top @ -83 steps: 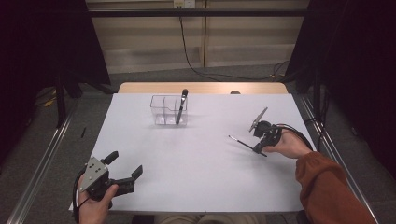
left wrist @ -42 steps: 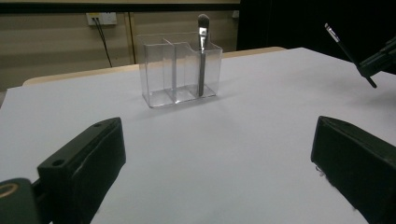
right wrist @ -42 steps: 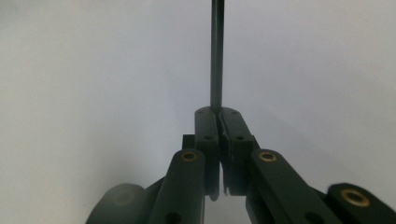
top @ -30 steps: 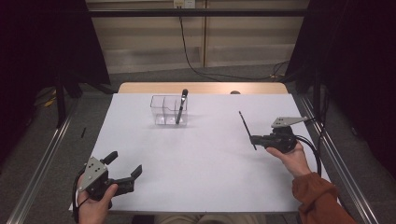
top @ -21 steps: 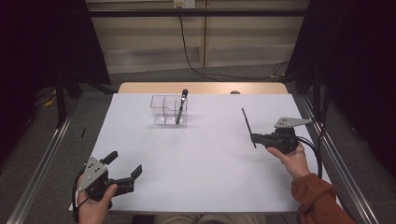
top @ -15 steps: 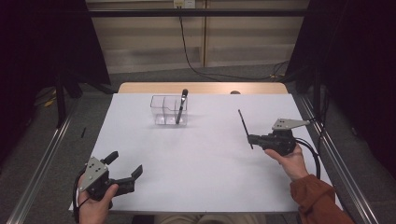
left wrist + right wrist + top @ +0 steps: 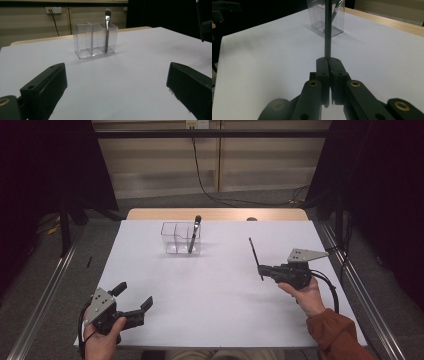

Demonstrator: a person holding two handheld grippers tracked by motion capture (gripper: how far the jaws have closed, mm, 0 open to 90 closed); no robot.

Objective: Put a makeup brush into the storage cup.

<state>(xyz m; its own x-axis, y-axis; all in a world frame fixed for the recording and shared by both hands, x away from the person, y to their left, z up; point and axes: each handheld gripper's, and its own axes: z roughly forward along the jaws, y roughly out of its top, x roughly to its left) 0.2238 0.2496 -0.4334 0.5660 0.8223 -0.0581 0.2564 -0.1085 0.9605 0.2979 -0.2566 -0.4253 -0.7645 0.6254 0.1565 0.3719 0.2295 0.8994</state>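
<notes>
Right gripper (image 7: 263,269) at right-centre of high view, jaws pressed together, pinching thin black stick-like tool (image 7: 255,257) near its lower end; tool standing nearly upright, leaning slightly toward upper left, lifted clear of white table cover (image 7: 210,295). Same tool (image 7: 327,30) rising straight from closed jaws in right gripper view. Left gripper (image 7: 134,301) at lower left, jaws spread wide, holding nothing. Clear plastic divided organiser (image 7: 181,238) upper centre, well apart from tool, with dark silver-tipped brush (image 7: 193,234) propped in right compartment.
</notes>
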